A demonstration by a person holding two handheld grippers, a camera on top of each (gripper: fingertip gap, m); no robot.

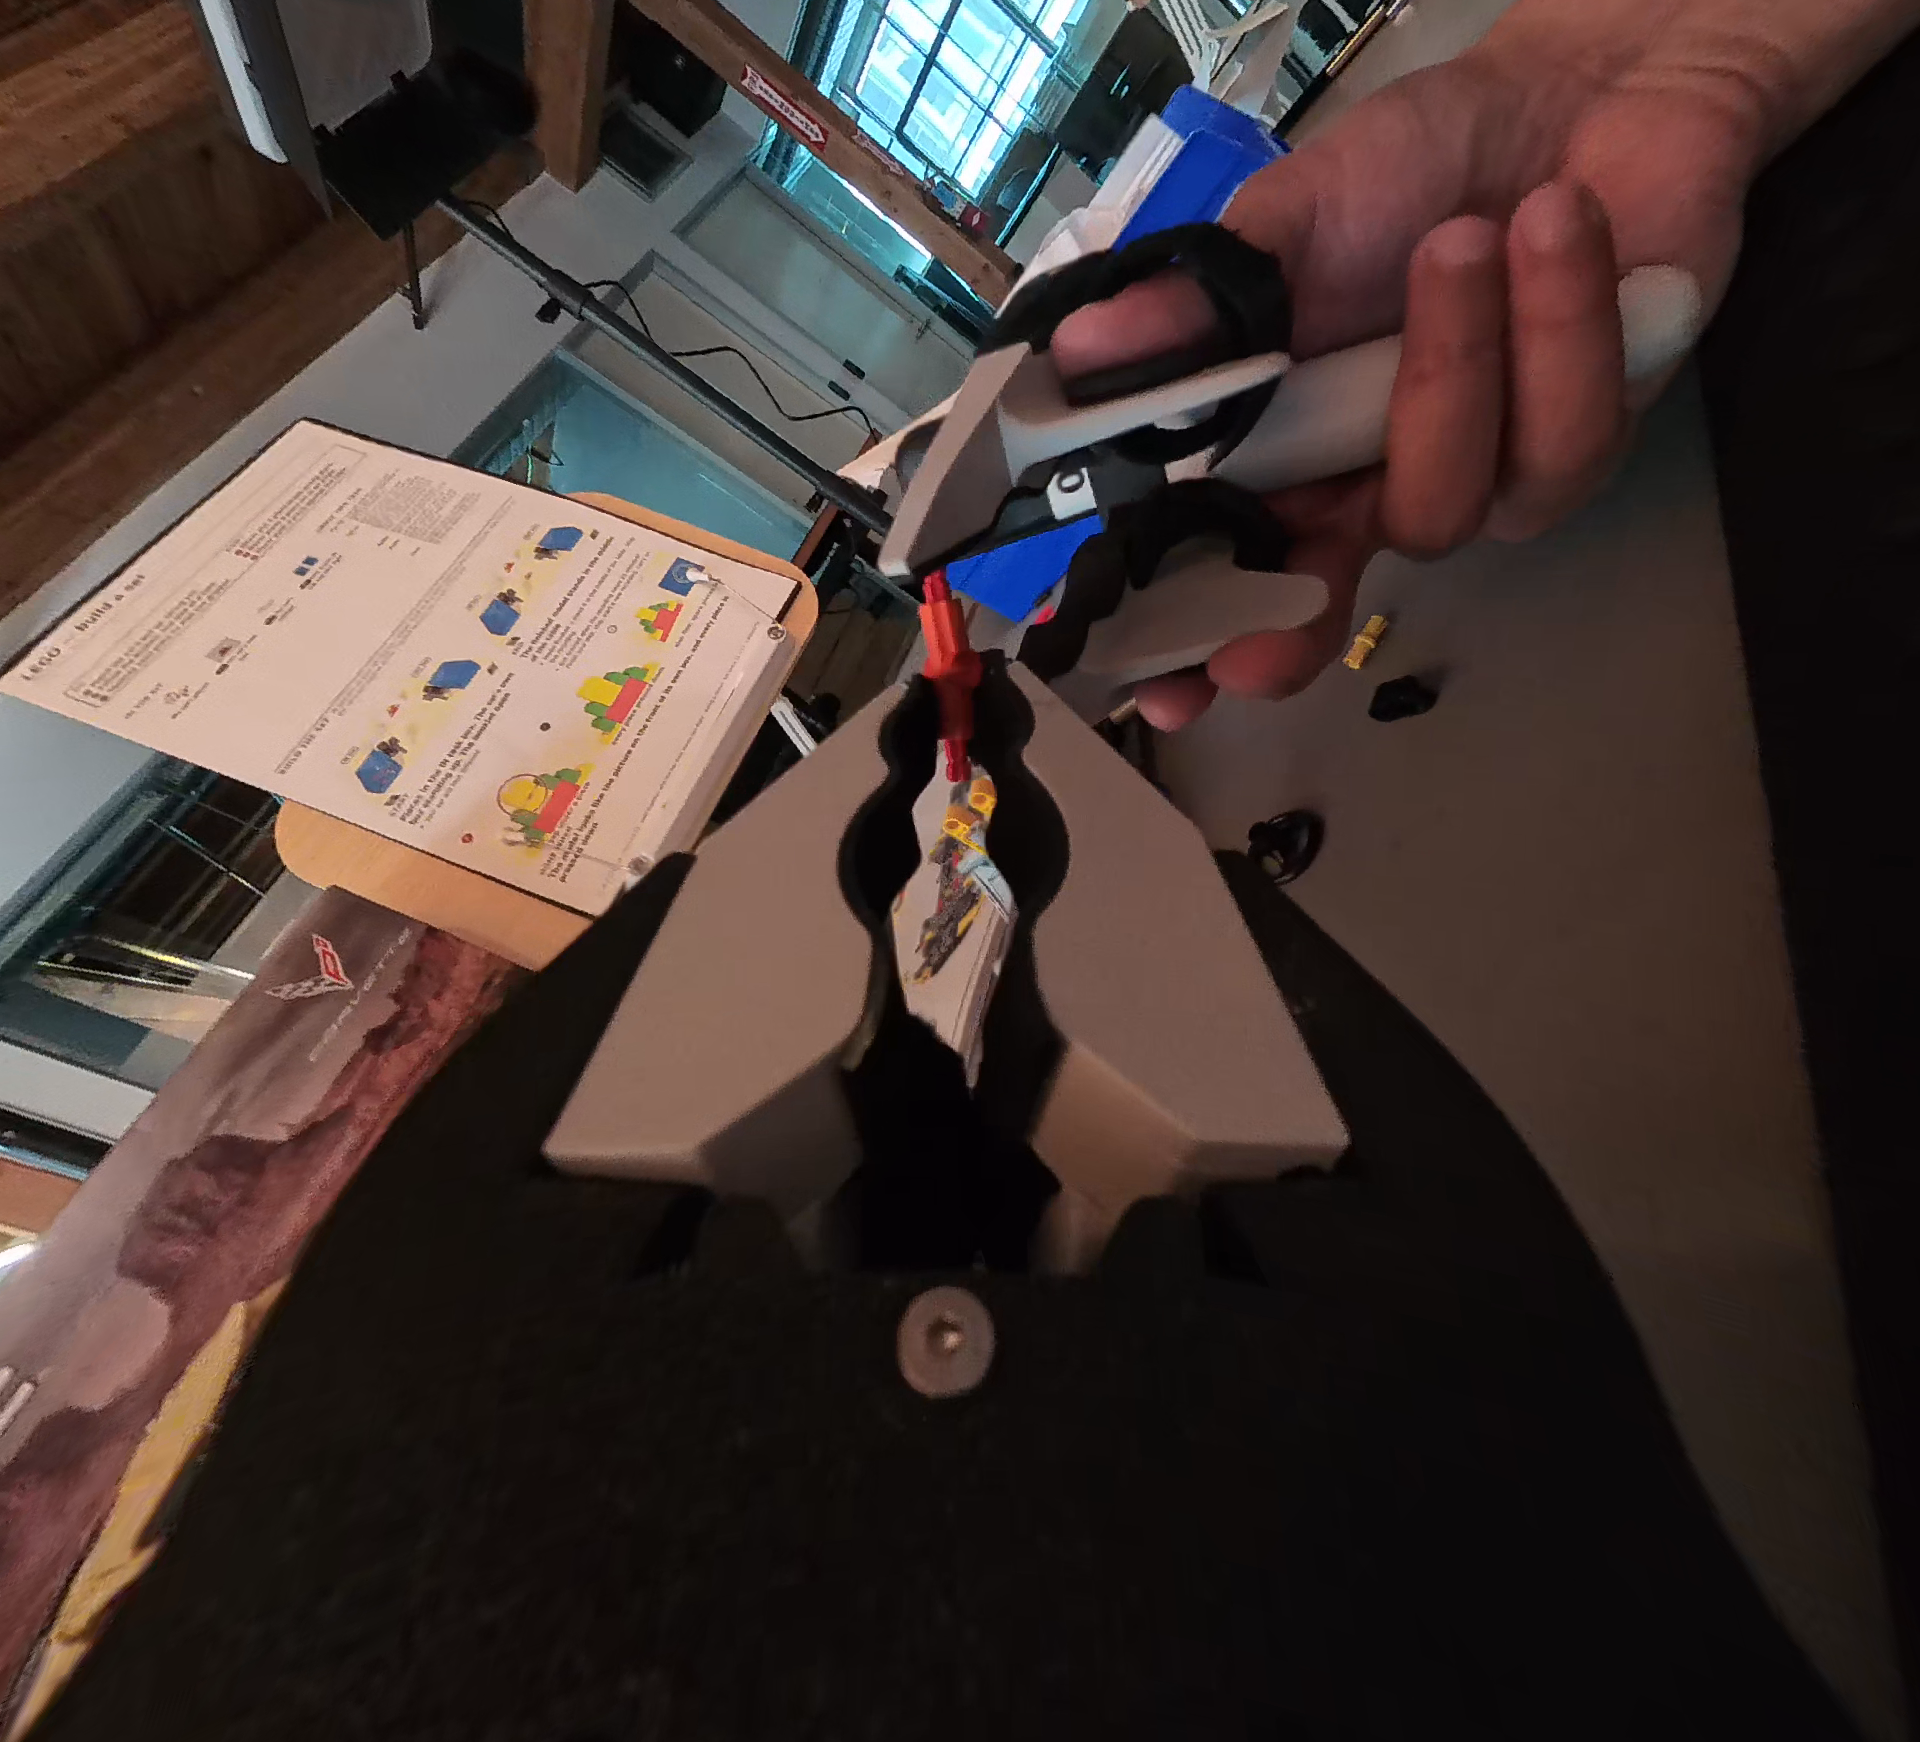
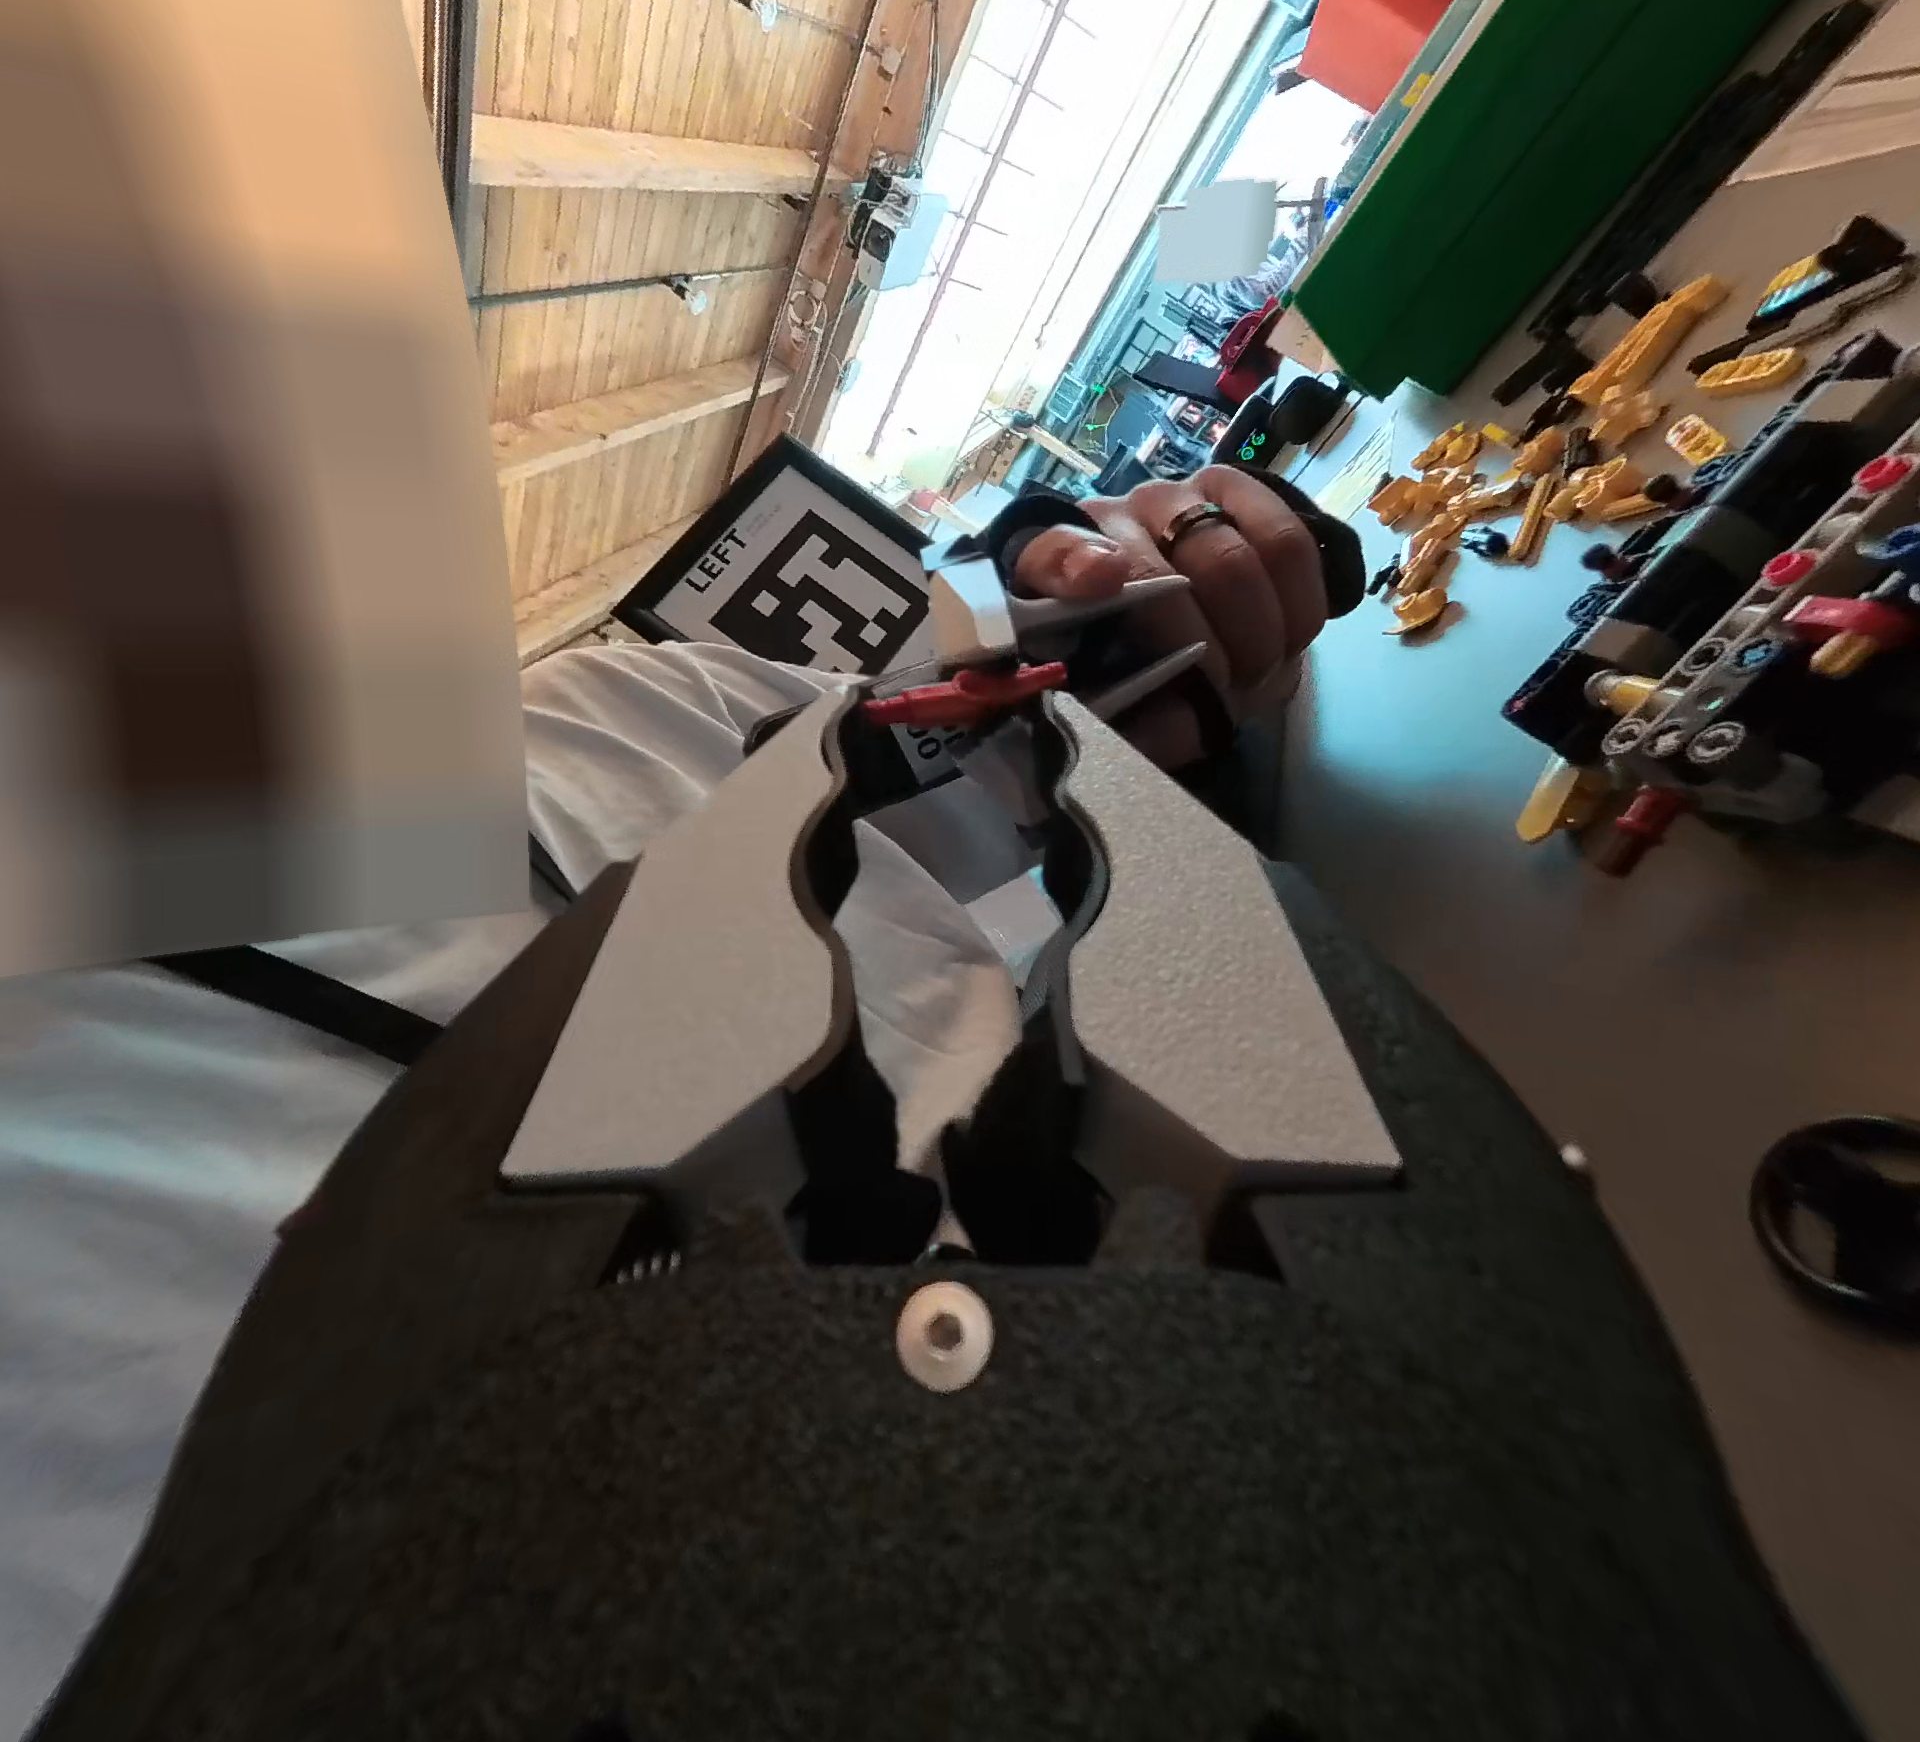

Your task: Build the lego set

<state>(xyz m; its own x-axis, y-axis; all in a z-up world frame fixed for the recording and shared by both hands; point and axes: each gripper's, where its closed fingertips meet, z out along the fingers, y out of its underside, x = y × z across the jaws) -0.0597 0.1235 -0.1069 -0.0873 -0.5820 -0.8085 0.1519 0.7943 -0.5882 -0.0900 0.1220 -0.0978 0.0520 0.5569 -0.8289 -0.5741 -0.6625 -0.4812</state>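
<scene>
- The left tongs and the right tongs met tip to tip in the air above the grey counter, both tilted steeply.
- A small red Lego pin piece sat between them. In the left wrist view it stood on end in the nearly closed tips of the left tongs, its upper end reaching the tip of the right tongs farther off.
- In the right wrist view the same red pin piece lay crosswise over the tips of the right tongs, whose fingers stood only a narrow gap apart; I could not tell whether they pinched it or merely touched it.
- The person's right hand and left hand each gripped the handle of a tool.
- A partly built black-and-grey Lego model stood near the counter's far side, with loose yellow pieces scattered just beyond it, beside a green box.
- A black ring-shaped part lay on the counter close to the right tongs.
- A small yellow piece and a small black piece lay apart on bare counter.
- A printed instruction sheet stood propped on a wooden stand at the counter's edge.
</scene>
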